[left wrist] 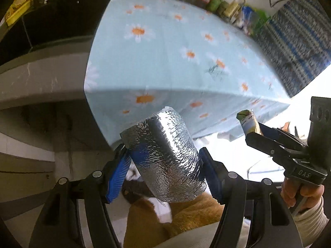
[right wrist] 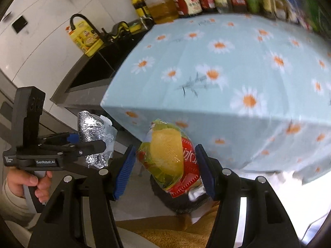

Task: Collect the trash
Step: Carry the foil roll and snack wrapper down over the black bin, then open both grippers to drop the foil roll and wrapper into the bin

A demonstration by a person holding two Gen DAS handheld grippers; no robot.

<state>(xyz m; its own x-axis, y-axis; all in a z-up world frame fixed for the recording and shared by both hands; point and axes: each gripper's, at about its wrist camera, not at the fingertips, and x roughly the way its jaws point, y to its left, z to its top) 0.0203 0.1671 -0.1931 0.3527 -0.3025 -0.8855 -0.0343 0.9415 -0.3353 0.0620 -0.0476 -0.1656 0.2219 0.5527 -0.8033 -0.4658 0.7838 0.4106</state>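
Left tool (left wrist: pixel 165 165) clamping one silver foil pouch (left wrist: pixel 165 157), right tool (right wrist: pixel 165 167) clamping one yellow-red snack packet (right wrist: pixel 169 157), one daisy-print worktop (left wrist: pixel 175 57) mid-frame

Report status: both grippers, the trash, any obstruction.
Left gripper shut on crinkled silver foil pouch. Right gripper shut on yellow-and-red plastic snack bag. Both off the daisy-print tablecloth. No bin in view.
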